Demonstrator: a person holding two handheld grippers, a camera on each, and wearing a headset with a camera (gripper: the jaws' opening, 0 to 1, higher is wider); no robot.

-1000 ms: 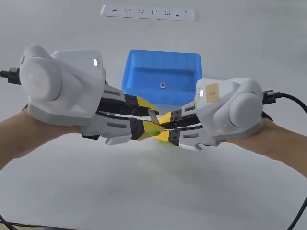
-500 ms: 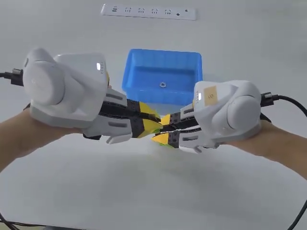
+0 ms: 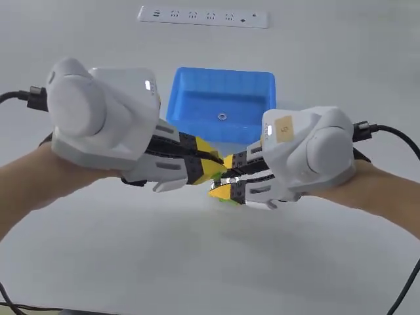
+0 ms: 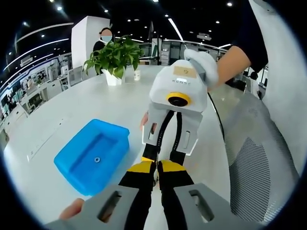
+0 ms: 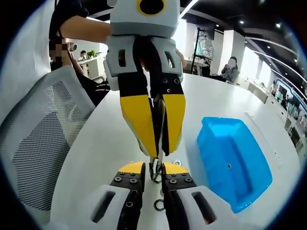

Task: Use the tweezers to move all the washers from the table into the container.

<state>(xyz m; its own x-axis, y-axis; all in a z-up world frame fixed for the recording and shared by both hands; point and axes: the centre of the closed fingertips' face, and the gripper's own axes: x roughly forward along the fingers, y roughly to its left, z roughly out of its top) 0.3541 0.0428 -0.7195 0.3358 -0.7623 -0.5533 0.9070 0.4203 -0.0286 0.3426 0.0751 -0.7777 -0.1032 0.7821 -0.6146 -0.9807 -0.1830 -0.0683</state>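
**State of the work.** A blue rectangular plastic container [image 3: 187,108] is placed on the white table [image 3: 197,262]. One small metal ring washer [image 3: 222,117] is seen on its floor. A second loose washer [image 5: 159,205] is seen on the table in the right gripper view, on the person's side of the container and close under the two grippers. At least that one is judged to remain to be moved.

**Grippers.** The left gripper [image 3: 211,164] and the right gripper [image 3: 226,177] are held tip to tip above the table, just in front of the container's near wall.
- The slim silver metal tweezers [image 5: 159,112] are clenched between the yellow jaws of the left gripper.
- The lower end of the tweezers is taken between the narrowly set jaws of the right gripper. A grasp on the tool by this gripper too is judged likely.

**Governing relation.** The long axis of the tweezers is laid along the line joining the two grippers, roughly parallel to the container's near wall. It is therefore not yet directed down at the table. The loose washer lies below the tool, on the side away from the container, and is nearest to the right gripper.

**Next step (judged).** The tool must be settled in one firm hold. Its points must then be tipped down towards the washer before a pick is attempted.
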